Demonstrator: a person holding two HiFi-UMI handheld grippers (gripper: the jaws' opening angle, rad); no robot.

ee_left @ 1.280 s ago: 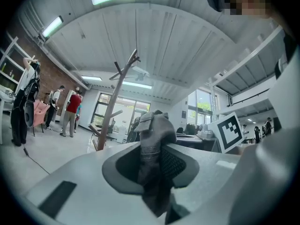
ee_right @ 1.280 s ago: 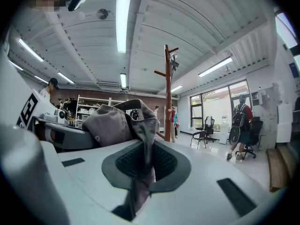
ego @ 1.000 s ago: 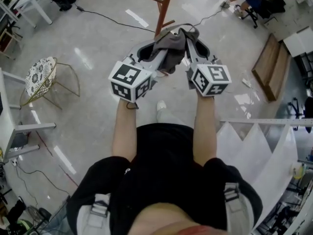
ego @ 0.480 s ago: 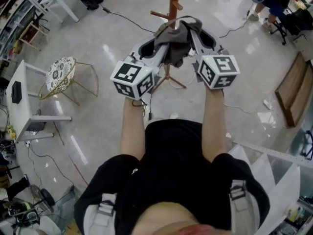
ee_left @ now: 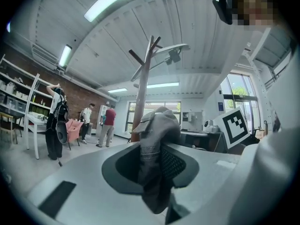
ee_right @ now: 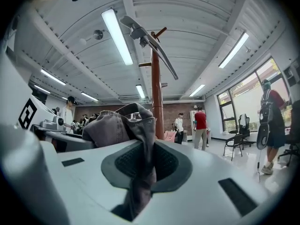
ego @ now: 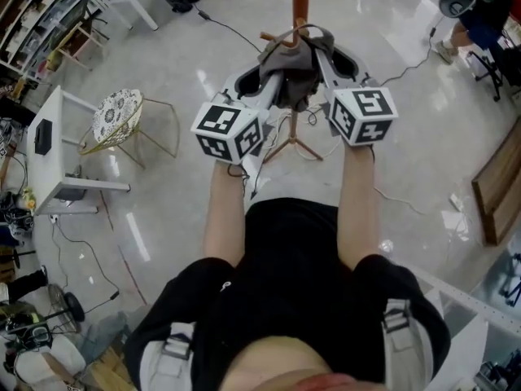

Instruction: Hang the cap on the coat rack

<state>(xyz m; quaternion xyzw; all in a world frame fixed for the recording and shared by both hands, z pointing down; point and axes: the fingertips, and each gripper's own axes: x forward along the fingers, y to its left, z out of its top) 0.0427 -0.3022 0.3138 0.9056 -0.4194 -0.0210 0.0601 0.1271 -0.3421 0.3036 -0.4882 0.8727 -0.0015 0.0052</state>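
Claws: the left claw point(ee_left: 150, 161) is closed to a narrow gap on a bunched fold of the cap point(ego: 291, 70). The right claw point(ee_right: 139, 170) is pinched the same way on another fold, with cloth filling the slot between its pads.
Cap position: held up between both claws in front of the person, close to the coat rack point(ego: 300, 2) but not on any peg.
Weight: light, by my judgement, since two small pinches of cloth carry it.
Stiffness: soft and floppy. The crown is crumpled, and loose folds droop below the pads in both gripper views.
Slip: matte woven cloth against textured pads should hold well. Snagging on a peg looks likelier than sliding out.
Fragility: low. It should take squeezing and tugging without harm.
Where to hold: the crown's edge at two spread points, much as now, so the opening can be stretched and dropped over a peg. The brim cannot be made out in the bundle.
Cap material: grey-brown, washed, cotton-like fabric. A stitched seam shows in the left gripper view.
Coat rack material: reddish-brown wood.
Coat rack shape: a round upright pole with short angled pegs near the top and splayed legs at the floor.
Pads: dark and finely meshed, set in smooth pale grey shells.
Floor point(ego: 163, 218): pale and glossy, reflecting the ceiling lights, with cables trailing across it.
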